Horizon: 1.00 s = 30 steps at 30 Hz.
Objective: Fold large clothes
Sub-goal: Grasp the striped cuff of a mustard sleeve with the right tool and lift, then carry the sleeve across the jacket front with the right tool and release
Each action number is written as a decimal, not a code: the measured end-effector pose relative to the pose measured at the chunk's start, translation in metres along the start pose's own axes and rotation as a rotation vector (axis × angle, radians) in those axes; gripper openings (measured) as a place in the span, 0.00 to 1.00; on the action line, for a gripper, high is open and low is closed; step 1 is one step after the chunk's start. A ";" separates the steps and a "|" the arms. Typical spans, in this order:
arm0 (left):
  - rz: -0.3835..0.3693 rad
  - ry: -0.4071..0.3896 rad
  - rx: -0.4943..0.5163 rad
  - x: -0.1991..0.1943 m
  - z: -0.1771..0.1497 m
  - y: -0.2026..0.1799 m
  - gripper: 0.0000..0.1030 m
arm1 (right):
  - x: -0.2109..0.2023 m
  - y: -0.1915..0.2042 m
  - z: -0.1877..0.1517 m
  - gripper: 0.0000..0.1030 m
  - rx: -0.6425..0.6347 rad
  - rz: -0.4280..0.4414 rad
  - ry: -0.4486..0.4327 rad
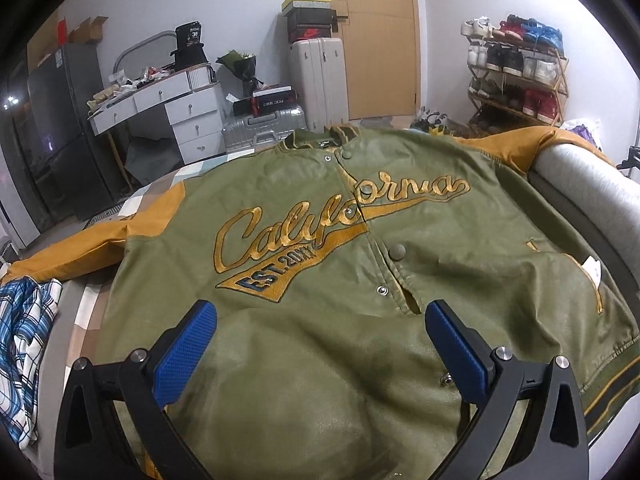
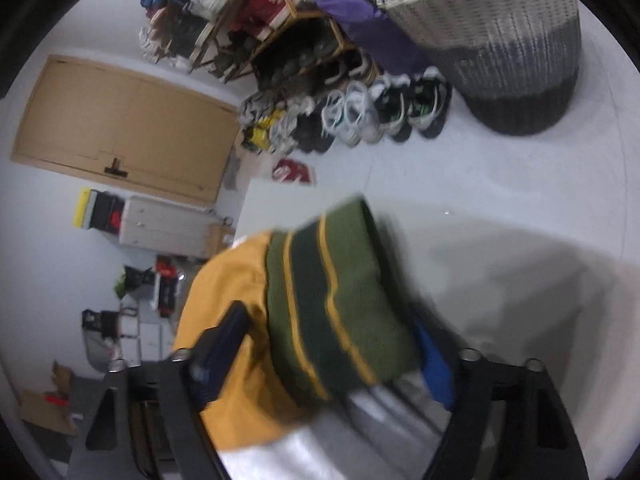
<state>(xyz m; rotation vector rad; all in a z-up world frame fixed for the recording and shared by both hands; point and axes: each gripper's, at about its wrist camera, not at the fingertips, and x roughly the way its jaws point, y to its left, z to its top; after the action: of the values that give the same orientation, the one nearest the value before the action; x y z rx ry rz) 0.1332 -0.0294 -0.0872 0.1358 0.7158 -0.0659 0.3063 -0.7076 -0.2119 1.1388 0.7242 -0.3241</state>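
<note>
**A big green jacket lies flat and a gripper reaches for its sleeve**

A big green jacket (image 1: pixel 360 240) lies spread out, front side up, on a bed (image 1: pixel 580 176). It has yellow sleeves. One sleeve goes out to the left side and one goes out to the far right. Big yellow letters run across the chest. The snaps down the middle are partly closed, and there is a small gap low down.

The left gripper (image 1: pixel 320 328) hangs over the low part of the jacket, near the hem. Its two blue pads (image 1: pixel 188 340) stand wide apart. Nothing is between them, and they grab nothing.

A blue and white checked cloth (image 1: pixel 24 352) lies beside the jacket, at the left edge of the bed.

The right wrist view is tilted and blurry. The right gripper (image 2: pixel 332 344) is at the end of a yellow sleeve (image 2: pixel 228 360). The striped green cuff (image 2: pixel 340 300) sits between its two fingers. The jaws are partly open. The blur hides whether the pads press on the cuff, so it is not clear if the cuff is held.

Behind it on the floor stand a woven basket (image 2: pixel 500 40), a purple bag (image 2: pixel 352 0) and a row of shoes (image 2: pixel 360 112) by a shoe rack (image 2: pixel 260 12).
</note>
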 end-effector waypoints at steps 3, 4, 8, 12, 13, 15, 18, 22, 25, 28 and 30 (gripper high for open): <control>0.002 -0.015 0.000 -0.006 0.001 0.003 0.99 | -0.016 0.023 -0.007 0.17 -0.103 -0.098 -0.073; 0.005 -0.022 0.000 -0.005 0.003 0.004 0.99 | -0.024 0.036 -0.008 0.14 -0.155 -0.091 -0.112; 0.002 -0.032 -0.014 -0.009 0.003 0.010 0.99 | -0.061 0.083 -0.022 0.10 -0.324 -0.012 -0.239; -0.001 -0.056 -0.038 -0.016 0.003 0.022 0.99 | -0.087 0.159 -0.054 0.10 -0.486 0.064 -0.282; 0.001 -0.064 -0.045 -0.018 0.002 0.026 0.99 | -0.090 0.173 -0.063 0.10 -0.515 0.077 -0.285; 0.001 -0.077 -0.065 -0.023 0.000 0.035 0.99 | -0.099 0.215 -0.090 0.10 -0.601 0.117 -0.281; 0.006 -0.092 -0.090 -0.026 -0.003 0.049 0.99 | -0.104 0.285 -0.142 0.10 -0.716 0.197 -0.263; 0.018 -0.107 -0.120 -0.033 -0.012 0.070 0.99 | -0.095 0.360 -0.213 0.10 -0.838 0.312 -0.223; 0.027 -0.113 -0.148 -0.036 -0.021 0.088 0.99 | -0.075 0.419 -0.289 0.10 -0.932 0.441 -0.144; 0.035 -0.116 -0.188 -0.039 -0.030 0.106 0.99 | -0.046 0.456 -0.364 0.10 -0.990 0.545 -0.022; 0.033 -0.101 -0.211 -0.038 -0.037 0.116 0.99 | -0.008 0.476 -0.431 0.10 -1.024 0.603 0.113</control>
<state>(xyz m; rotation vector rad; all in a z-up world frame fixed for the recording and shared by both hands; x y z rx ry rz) 0.0932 0.0917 -0.0785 -0.0568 0.6149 0.0344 0.4234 -0.1254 0.0325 0.3426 0.4939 0.5837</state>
